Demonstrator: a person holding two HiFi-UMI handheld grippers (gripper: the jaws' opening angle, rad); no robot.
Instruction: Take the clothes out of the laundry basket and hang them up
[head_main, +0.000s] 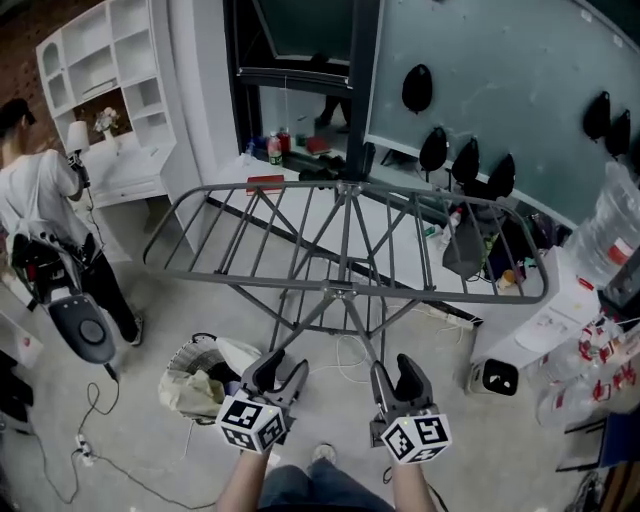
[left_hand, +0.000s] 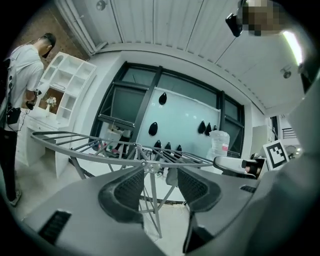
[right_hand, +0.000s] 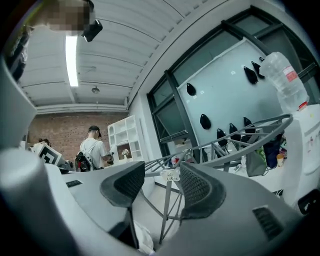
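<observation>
A grey folding drying rack (head_main: 345, 240) stands in front of me, its bars bare but for one grey garment (head_main: 464, 245) hung at the right end. The white mesh laundry basket (head_main: 205, 378) with pale clothes sits on the floor at lower left. My left gripper (head_main: 281, 372) hovers open and empty just right of the basket, below the rack's near rail. My right gripper (head_main: 398, 377) is level with it, open and empty too. In the left gripper view the rack (left_hand: 115, 150) shows beyond the open left gripper (left_hand: 159, 187). Similarly the rack (right_hand: 225, 147) lies past the right gripper (right_hand: 162, 187).
A person (head_main: 50, 225) in a white shirt stands at far left by a white shelf unit (head_main: 110, 90). A vacuum-like device (head_main: 85, 330) and cables lie on the floor at left. A table (head_main: 590, 330) with plastic bottles is at right. A glass wall (head_main: 480, 80) stands behind the rack.
</observation>
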